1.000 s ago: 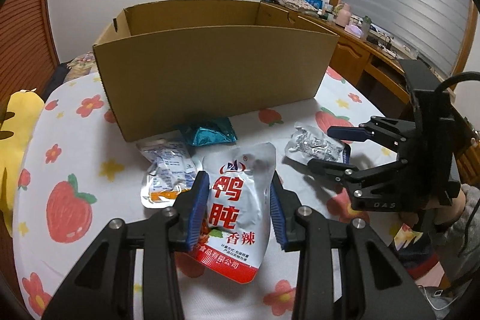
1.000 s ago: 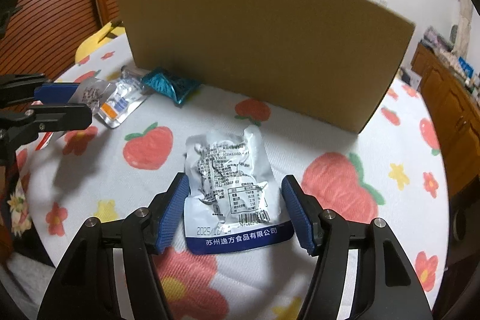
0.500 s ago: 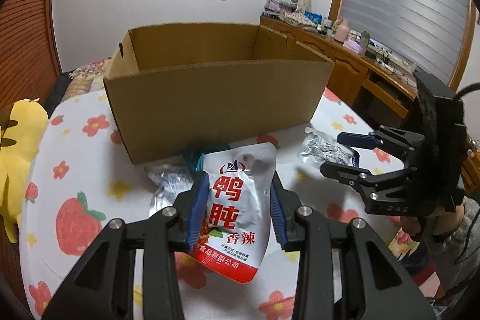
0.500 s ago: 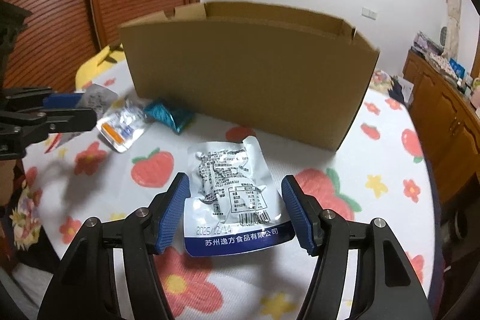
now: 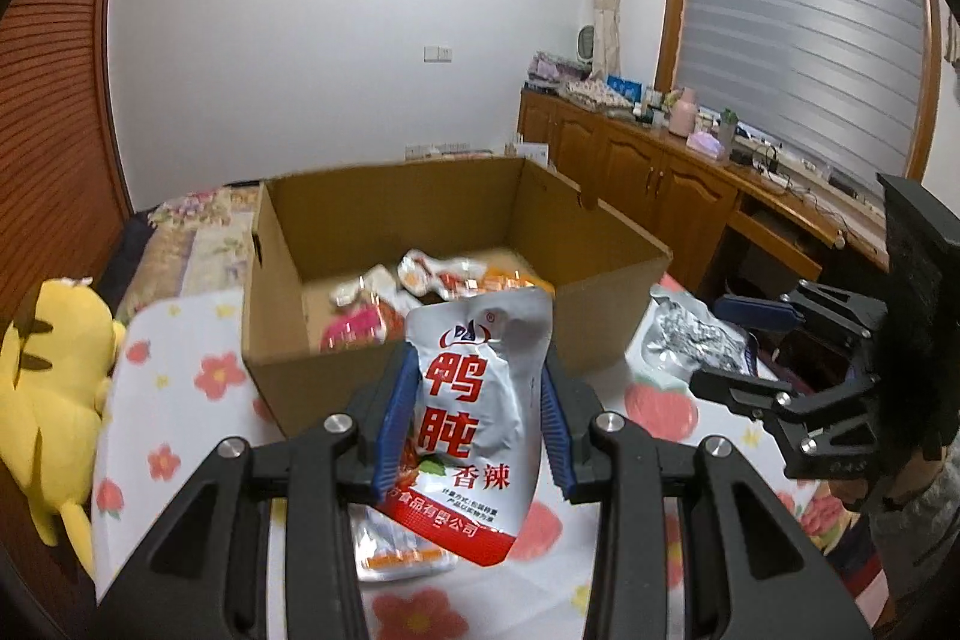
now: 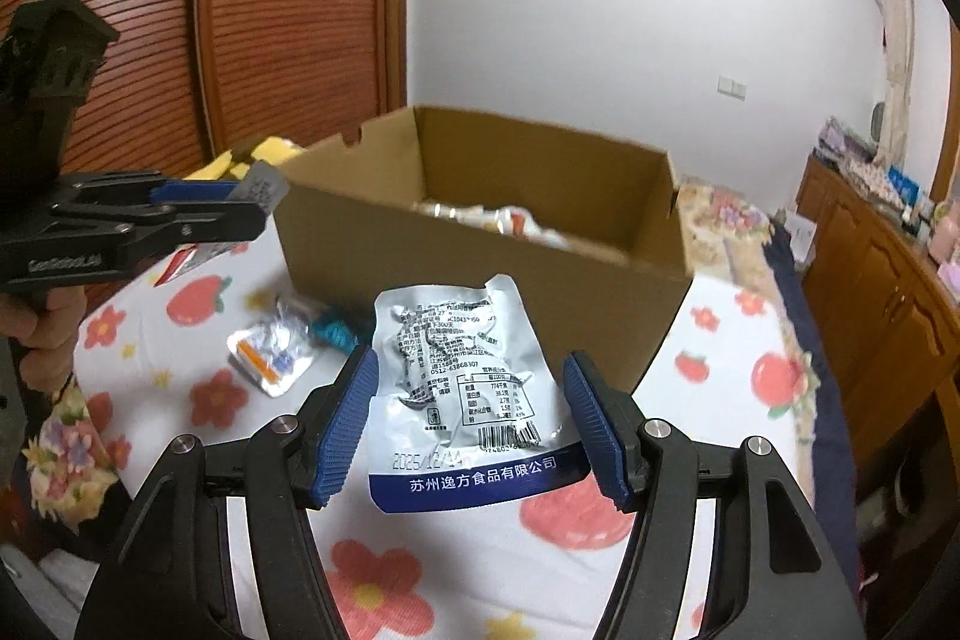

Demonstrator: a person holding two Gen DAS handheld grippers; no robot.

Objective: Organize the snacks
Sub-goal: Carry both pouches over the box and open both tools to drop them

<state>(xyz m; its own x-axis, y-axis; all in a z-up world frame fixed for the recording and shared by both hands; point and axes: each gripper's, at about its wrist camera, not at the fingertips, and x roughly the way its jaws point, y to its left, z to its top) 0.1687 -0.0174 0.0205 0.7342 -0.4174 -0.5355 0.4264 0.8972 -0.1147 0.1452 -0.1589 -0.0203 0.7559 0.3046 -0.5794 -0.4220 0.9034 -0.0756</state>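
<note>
Now both packets hang clear of the worktop, long axes running toward the cardboard box (image 5: 420,244) at twelve o'clock — left gripper (image 5: 474,418) pinching the red-lettered pouch (image 5: 474,400), right gripper (image 6: 471,424) apparently clamping the silver pouch (image 6: 462,388), neither noticeably nearer.

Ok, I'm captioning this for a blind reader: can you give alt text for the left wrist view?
The left gripper holds a white snack pouch with red characters between its blue fingers, raised before an open cardboard box that already has snacks inside. At right, the right gripper holds a silver pouch over a flower-print tablecloth.
</note>
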